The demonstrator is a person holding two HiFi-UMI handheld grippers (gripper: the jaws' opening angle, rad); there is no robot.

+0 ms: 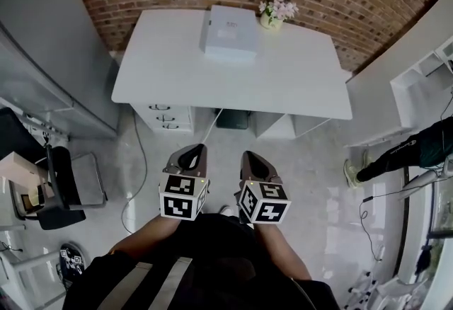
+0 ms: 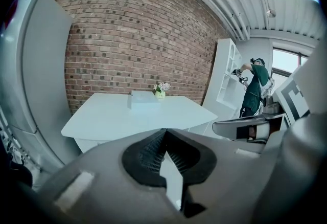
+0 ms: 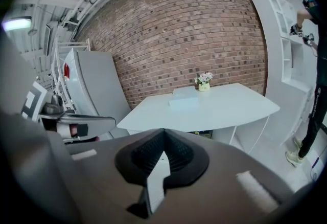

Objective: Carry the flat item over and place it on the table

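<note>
Left tool (image 1: 194,151) well apart from box (image 1: 230,32)

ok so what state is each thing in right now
left gripper: shut, empty
right gripper: shut, empty
flat white box: lying flat on the table, far side
flower pot: upright, beside the box
drawers: closed

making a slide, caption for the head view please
Left hand-held gripper and right hand-held gripper, both shut, face a white table bearing a flat box and flowers.
</note>
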